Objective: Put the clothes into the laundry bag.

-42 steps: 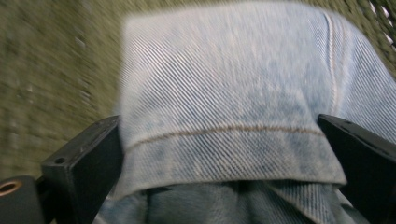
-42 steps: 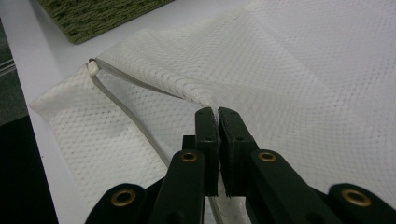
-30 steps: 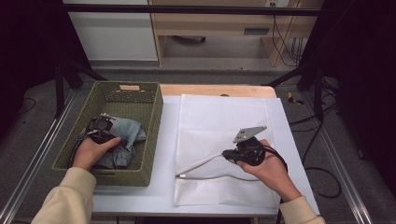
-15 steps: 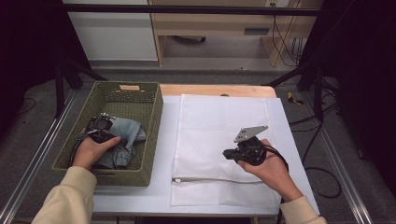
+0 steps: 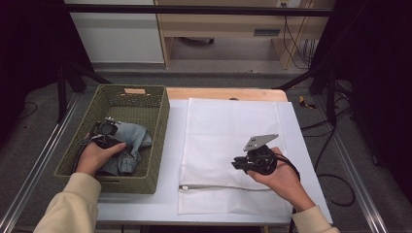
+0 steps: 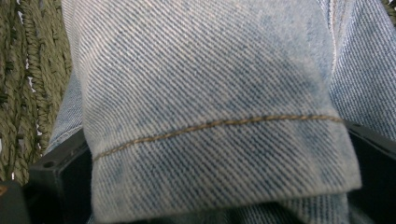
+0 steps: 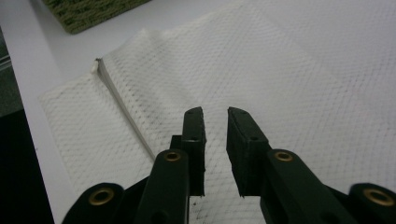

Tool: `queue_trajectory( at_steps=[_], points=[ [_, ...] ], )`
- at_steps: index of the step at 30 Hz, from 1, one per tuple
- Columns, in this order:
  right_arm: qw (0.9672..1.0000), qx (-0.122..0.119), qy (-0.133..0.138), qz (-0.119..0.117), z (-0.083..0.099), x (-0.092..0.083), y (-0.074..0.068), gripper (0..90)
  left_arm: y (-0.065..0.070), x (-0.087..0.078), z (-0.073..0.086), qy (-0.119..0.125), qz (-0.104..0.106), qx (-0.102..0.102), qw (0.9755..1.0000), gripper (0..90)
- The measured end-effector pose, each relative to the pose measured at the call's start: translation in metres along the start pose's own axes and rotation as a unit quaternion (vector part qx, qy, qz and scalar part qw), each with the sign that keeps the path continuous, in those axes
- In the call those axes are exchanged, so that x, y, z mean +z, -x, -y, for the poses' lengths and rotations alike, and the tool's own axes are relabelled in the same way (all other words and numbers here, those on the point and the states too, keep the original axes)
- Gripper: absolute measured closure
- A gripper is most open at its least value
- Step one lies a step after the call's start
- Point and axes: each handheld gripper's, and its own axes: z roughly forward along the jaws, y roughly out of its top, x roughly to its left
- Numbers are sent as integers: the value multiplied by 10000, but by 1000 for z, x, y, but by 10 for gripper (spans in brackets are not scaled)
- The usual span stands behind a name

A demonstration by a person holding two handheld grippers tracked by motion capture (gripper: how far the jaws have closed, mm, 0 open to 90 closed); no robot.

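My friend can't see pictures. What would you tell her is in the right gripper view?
The right gripper points its two black jaws, slightly apart with nothing between them, over a white mesh laundry bag lying flat on a white table. The bag's zipper runs along its near end, and a corner of a green woven basket peeks in at the top.

Cream long sleeves (image 5: pixel 73 206) were worn; the black right gripper (image 5: pixel 238 164), brass-riveted, was topped by a grey three-cornered plate (image 5: pixel 260 141).
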Motion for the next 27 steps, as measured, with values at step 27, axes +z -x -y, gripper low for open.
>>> queue_trajectory(
  at_steps=[27],
  points=[
    [9970, -380, -671, -46, 48, 47, -23, 842, 0, 2, -1, -22, -9, 1, 10000, 0]
  ],
)
